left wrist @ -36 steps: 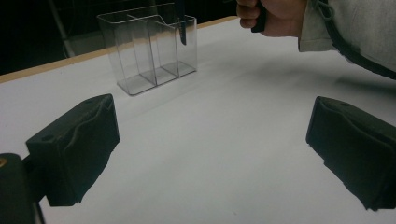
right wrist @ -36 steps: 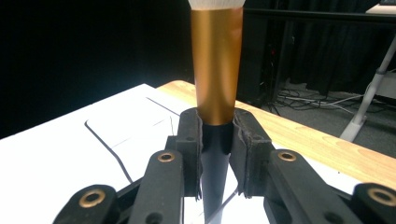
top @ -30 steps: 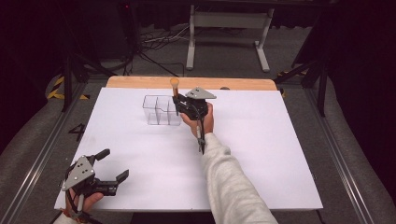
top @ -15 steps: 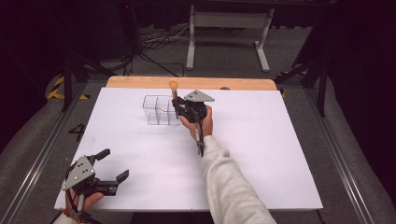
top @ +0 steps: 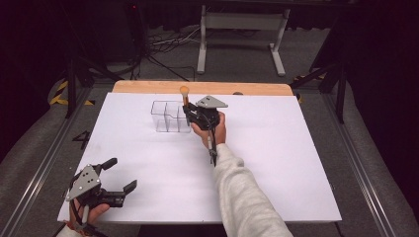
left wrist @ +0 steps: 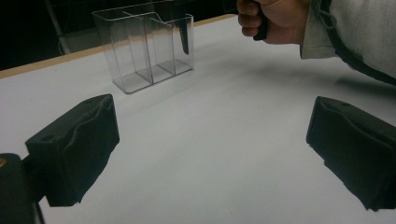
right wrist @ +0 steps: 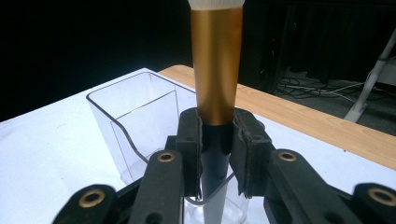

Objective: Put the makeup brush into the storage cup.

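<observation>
- My right gripper (top: pixel 190 109) is clamped on an upright makeup brush with a gold metal ferrule and black handle (right wrist: pixel 216 70); in the right gripper view both pads press on the black part just below the gold section.
- The brush stands at the clear plastic three-compartment organiser box (top: pixel 168 116), and its handle goes down into the compartment nearest my right gripper, which is the right-hand one in the high view.
- The pale bristle head (top: pixel 184 90) sits on top, well above the box rim.
- The box rests on the white table sheet (top: pixel 276 163), towards the far edge, just before the bare wooden strip (top: pixel 148 87).
- My right hand (top: pixel 213 129), with its light grey sleeve (top: pixel 242 197), reaches forward across the middle of the sheet.
- My left gripper (top: pixel 114 174) is at the near left corner of the sheet, well apart from the box, its jaws spread wide with nothing between them.
- In the left gripper view I see the box from the side, with the dark handle showing through its clear wall.
</observation>
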`<state>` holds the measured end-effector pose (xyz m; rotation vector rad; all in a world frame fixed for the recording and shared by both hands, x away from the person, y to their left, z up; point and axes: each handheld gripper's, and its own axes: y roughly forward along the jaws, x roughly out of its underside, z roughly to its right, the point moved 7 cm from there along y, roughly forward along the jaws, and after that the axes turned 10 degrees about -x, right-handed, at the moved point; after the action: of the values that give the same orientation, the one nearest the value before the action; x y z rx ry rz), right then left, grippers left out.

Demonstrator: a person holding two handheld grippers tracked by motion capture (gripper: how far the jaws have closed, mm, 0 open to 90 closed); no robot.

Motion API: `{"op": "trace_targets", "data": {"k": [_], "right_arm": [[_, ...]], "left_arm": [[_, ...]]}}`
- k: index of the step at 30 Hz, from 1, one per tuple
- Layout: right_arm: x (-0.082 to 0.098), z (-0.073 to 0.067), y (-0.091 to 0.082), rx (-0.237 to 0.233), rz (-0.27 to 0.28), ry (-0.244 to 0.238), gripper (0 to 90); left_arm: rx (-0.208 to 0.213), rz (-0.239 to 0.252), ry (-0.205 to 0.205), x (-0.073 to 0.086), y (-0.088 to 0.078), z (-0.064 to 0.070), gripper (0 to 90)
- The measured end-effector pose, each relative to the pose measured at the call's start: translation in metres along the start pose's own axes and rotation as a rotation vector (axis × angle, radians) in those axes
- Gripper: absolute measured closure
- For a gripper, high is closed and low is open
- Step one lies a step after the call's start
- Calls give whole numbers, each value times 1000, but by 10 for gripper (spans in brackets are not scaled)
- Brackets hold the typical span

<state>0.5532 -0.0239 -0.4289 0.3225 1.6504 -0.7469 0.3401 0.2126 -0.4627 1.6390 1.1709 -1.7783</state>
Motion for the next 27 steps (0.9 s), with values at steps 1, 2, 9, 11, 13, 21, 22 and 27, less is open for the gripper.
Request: {"op": "trace_targets", "data": {"k": [1, 2, 9, 11, 13, 21, 22, 27], "right_arm": [[0, 0, -1, -3, 3, 2, 748], [0, 0, -1, -5, 5, 4, 748], [-1, 0, -1, -5, 5, 3, 748], [-1, 0, -1, -6, 9, 4, 748], [-2, 0, -2, -6, 10, 3, 748], [-5, 0, -4, 9, 18, -8, 726], [-6, 1, -4, 12, 27, -3, 694], [-11, 1, -10, 10, 35, -2, 628]], "left_arm": [[0, -1, 0, 0, 0, 0, 33], [-2, -1, -1, 0, 0, 0, 33], [2, -5, -2, 1, 0, 0, 33], [2, -6, -2, 1, 0, 0, 33], [4, -7, -2, 1, 0, 0, 33], [4, -7, -1, 1, 0, 1, 34], [4, -7, -1, 1, 0, 1, 34], [4, -9, 1, 1, 0, 1, 34]]}}
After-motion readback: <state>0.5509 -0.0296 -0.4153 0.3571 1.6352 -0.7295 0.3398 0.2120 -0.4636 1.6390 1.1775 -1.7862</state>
